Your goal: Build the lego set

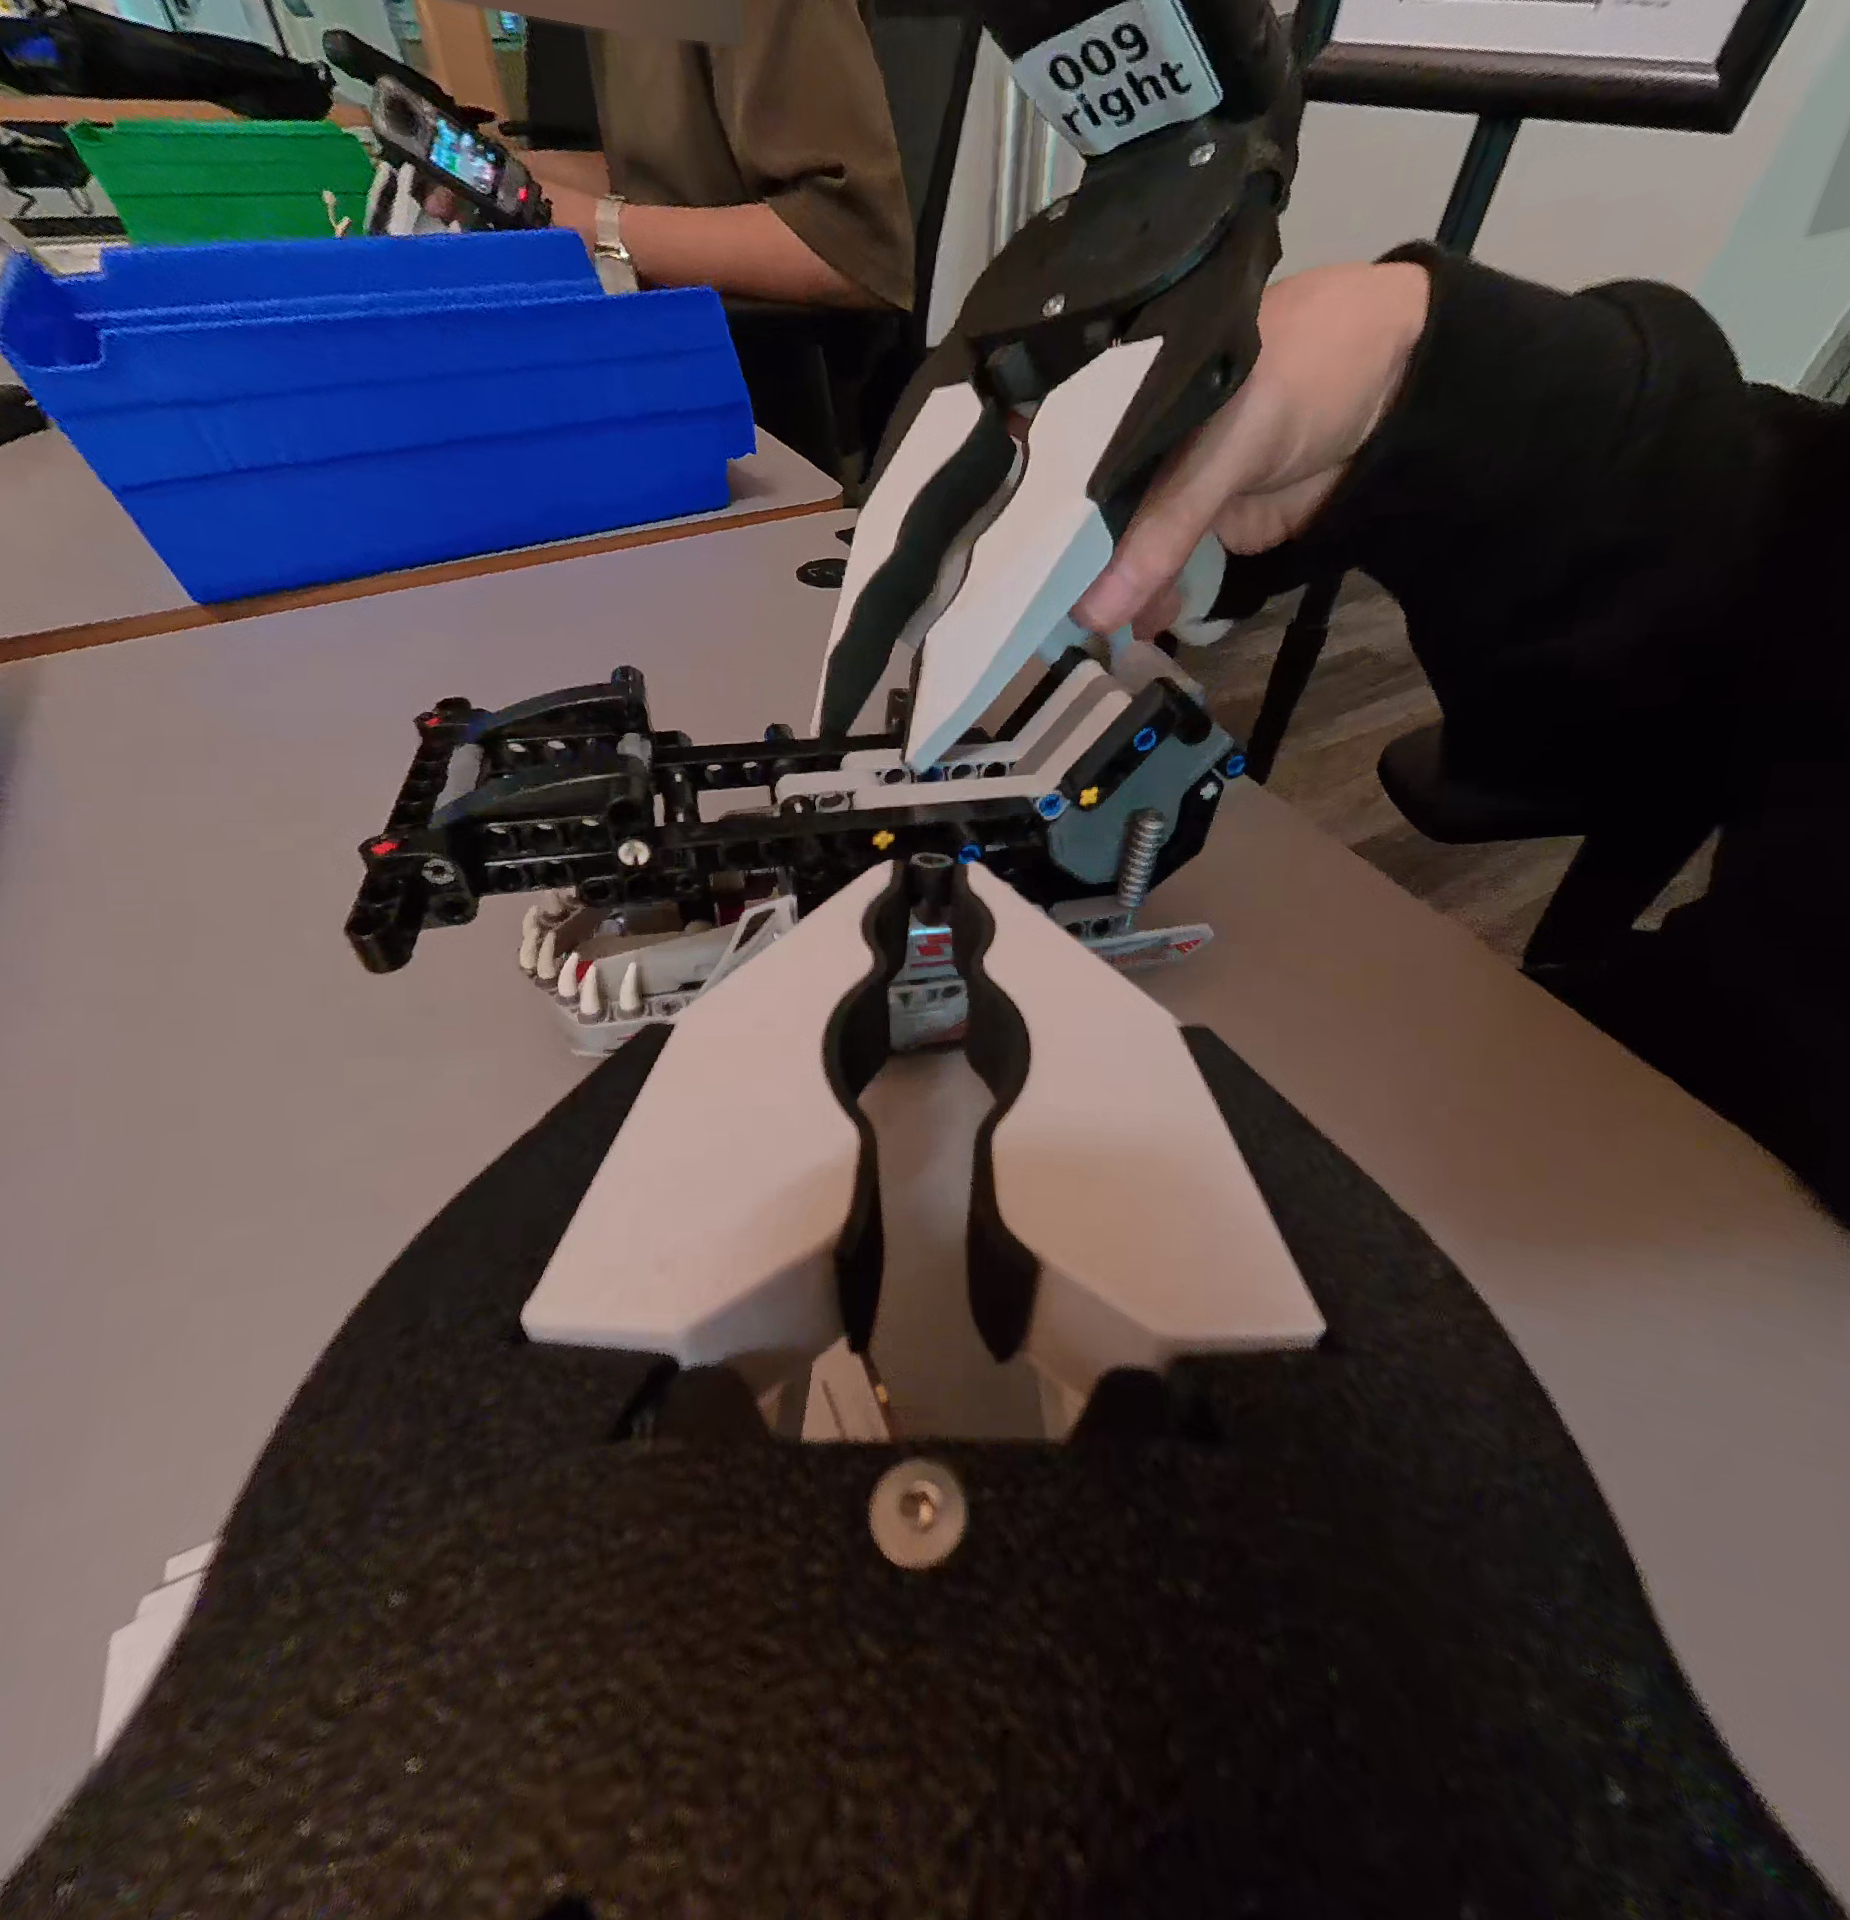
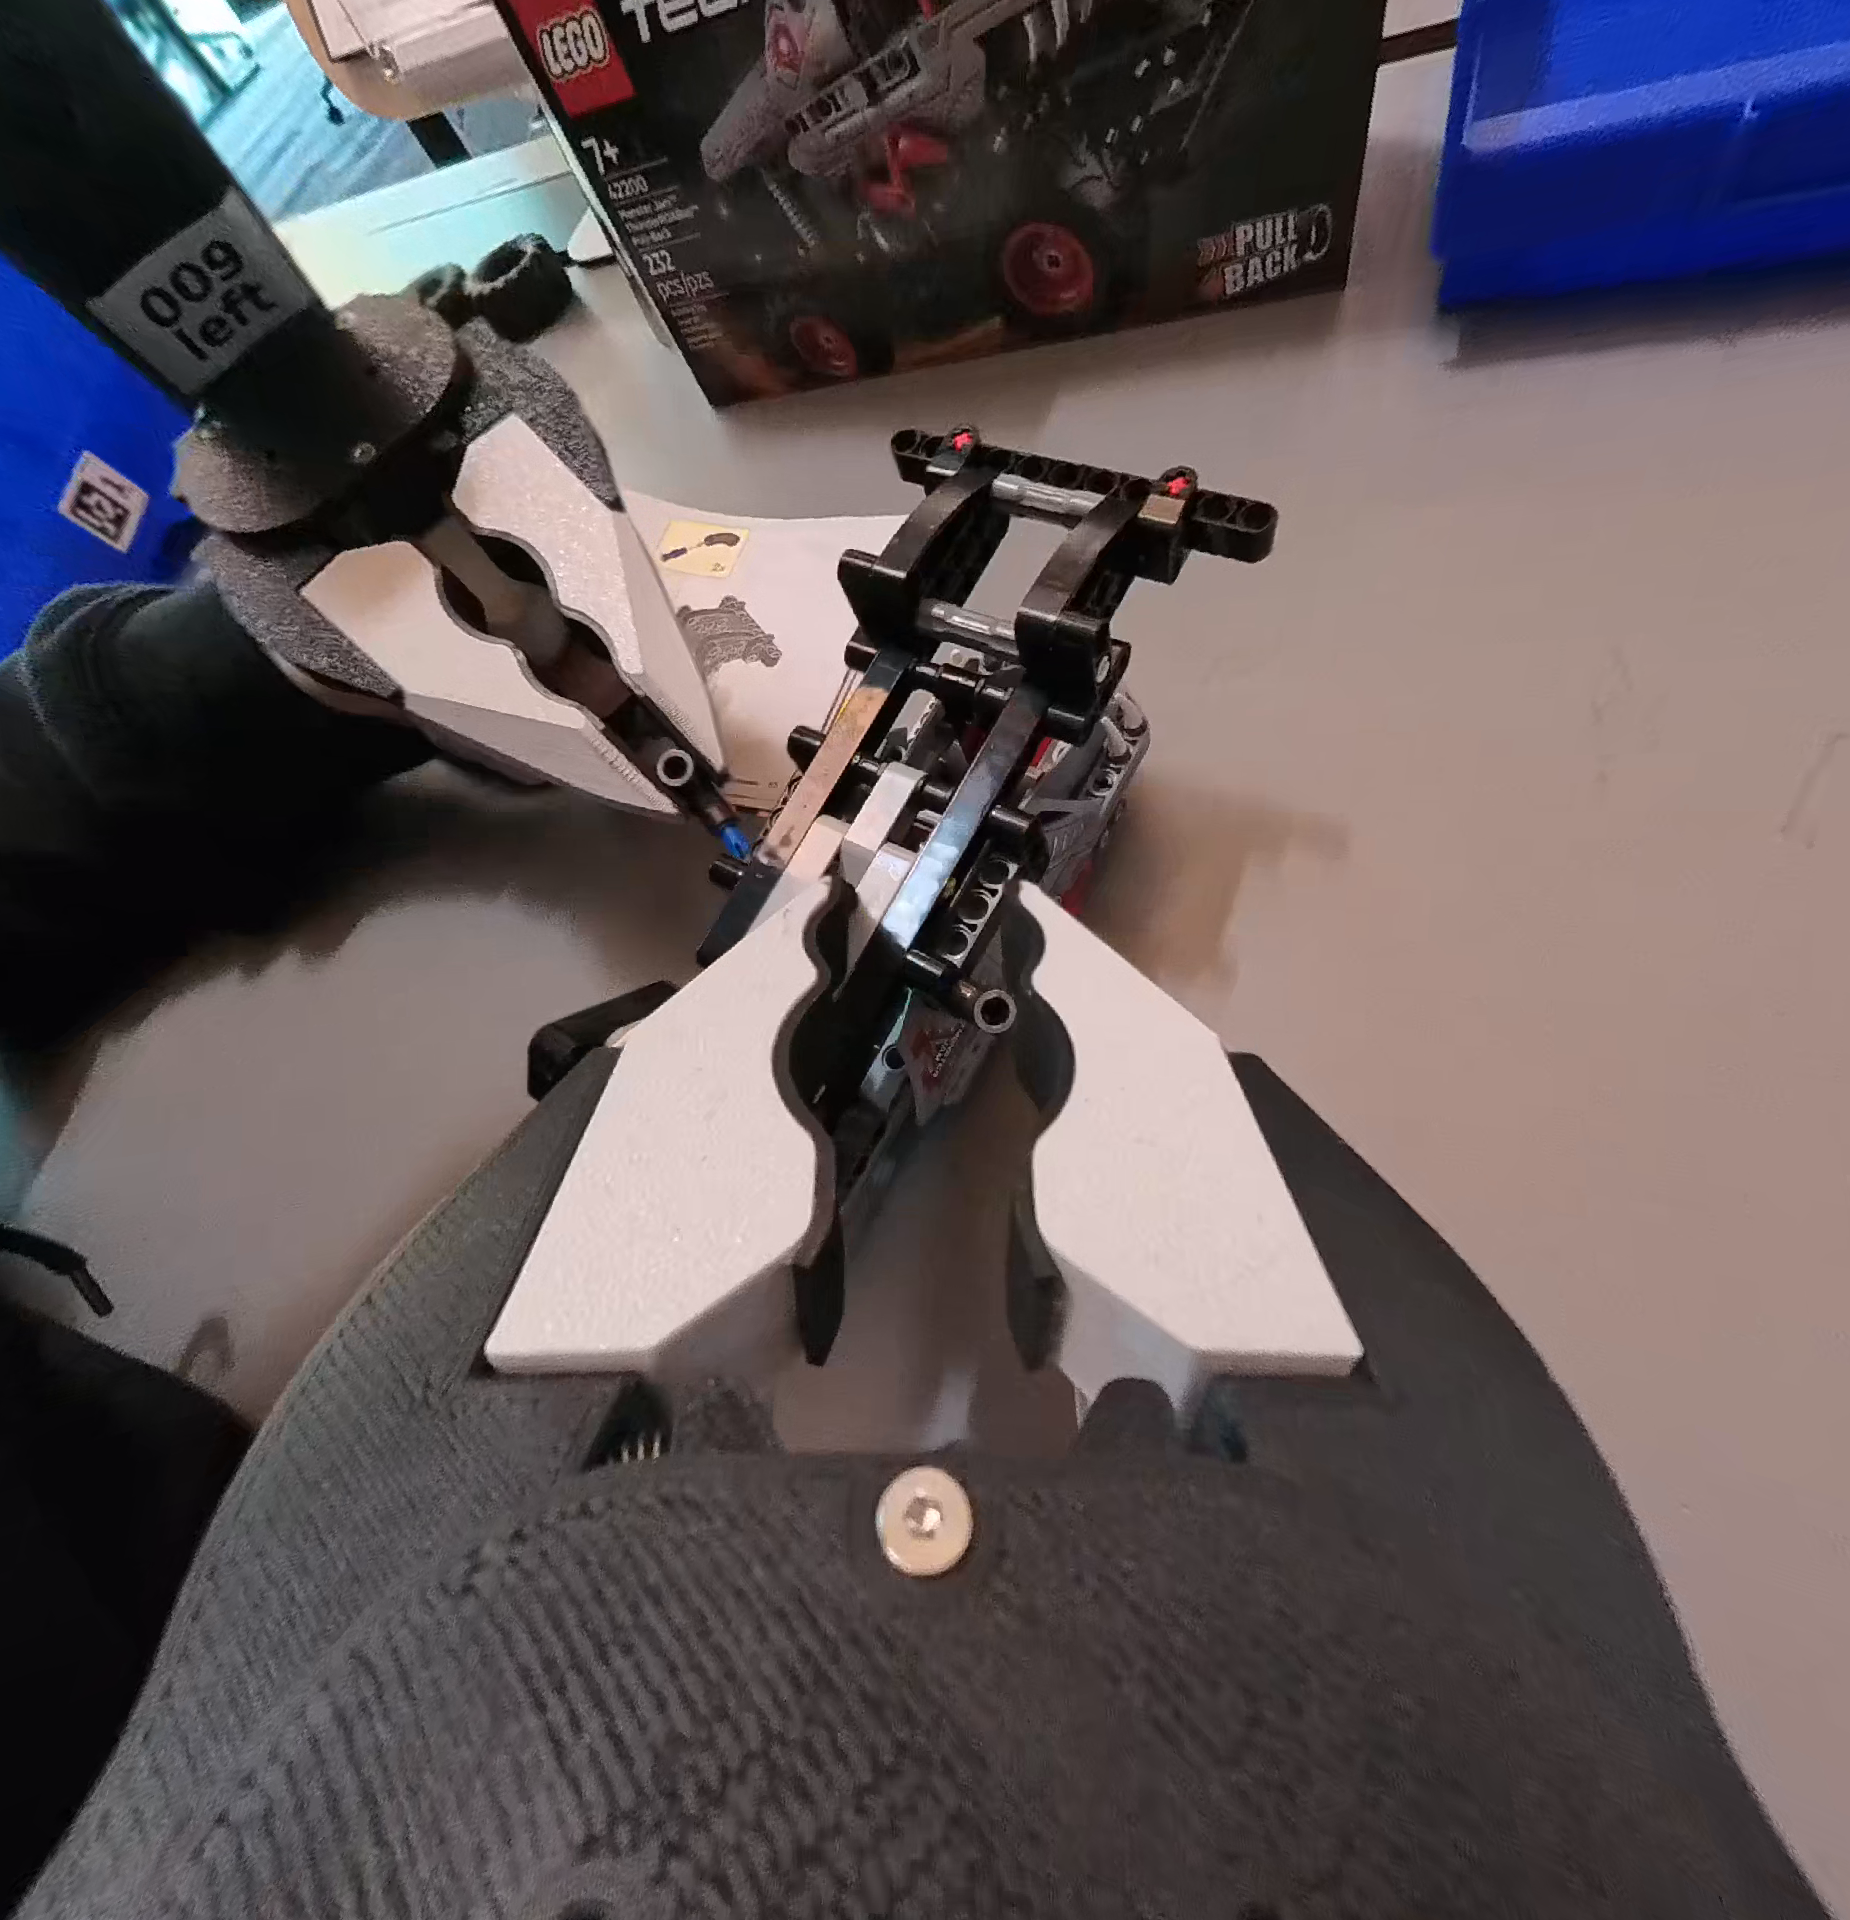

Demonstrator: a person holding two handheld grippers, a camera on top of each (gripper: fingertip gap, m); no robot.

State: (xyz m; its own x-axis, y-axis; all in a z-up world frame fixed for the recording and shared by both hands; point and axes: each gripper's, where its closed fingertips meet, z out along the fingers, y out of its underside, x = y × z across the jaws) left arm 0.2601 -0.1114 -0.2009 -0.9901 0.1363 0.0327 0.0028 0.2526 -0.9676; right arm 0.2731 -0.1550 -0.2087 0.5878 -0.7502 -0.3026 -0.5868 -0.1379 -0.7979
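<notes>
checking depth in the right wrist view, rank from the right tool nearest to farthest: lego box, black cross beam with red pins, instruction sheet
1. Instruction sheet, ahead and left of the right tool, beside the model.
2. Black cross beam with red pins, at the model's far end; close to the sheet, hard to separate.
3. Lego box, standing at the back.

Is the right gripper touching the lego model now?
Touching. In the right wrist view the right gripper has its fingers closed around the top beams of the lego model, with no gap visible there.
</notes>
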